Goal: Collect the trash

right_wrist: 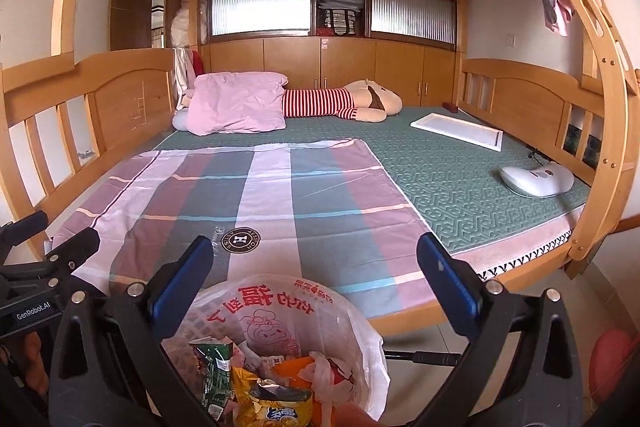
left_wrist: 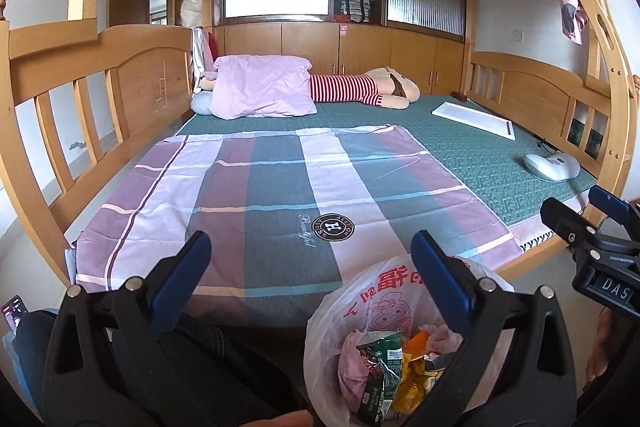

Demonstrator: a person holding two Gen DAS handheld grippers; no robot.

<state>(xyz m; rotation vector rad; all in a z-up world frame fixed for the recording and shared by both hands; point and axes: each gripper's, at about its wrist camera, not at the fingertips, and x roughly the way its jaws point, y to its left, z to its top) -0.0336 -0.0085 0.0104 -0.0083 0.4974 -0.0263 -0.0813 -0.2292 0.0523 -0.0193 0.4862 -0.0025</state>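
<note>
Gaping wide and holding nothing, the left gripper [left_wrist: 308,267] and right gripper [right_wrist: 316,271] are hovering over a thin, translucent plastic trash bag [right_wrist: 340,311] of crinkled foil wrappers [right_wrist: 260,399]. Beyond, a smooth plaid sheet [right_wrist: 280,203] is lying flat on the wooden-framed bed [right_wrist: 120,83]; a rumpled pink pillow [right_wrist: 236,103] is resting farther back.

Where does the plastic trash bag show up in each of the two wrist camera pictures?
Left wrist view: the trash bag sits at bottom centre-right, partly behind the left gripper's right finger.
Right wrist view: the bag is at bottom centre, between the open fingers of the right gripper.
Shared landmark: the round logo on the checked sheet, just above the bag in both.
</note>
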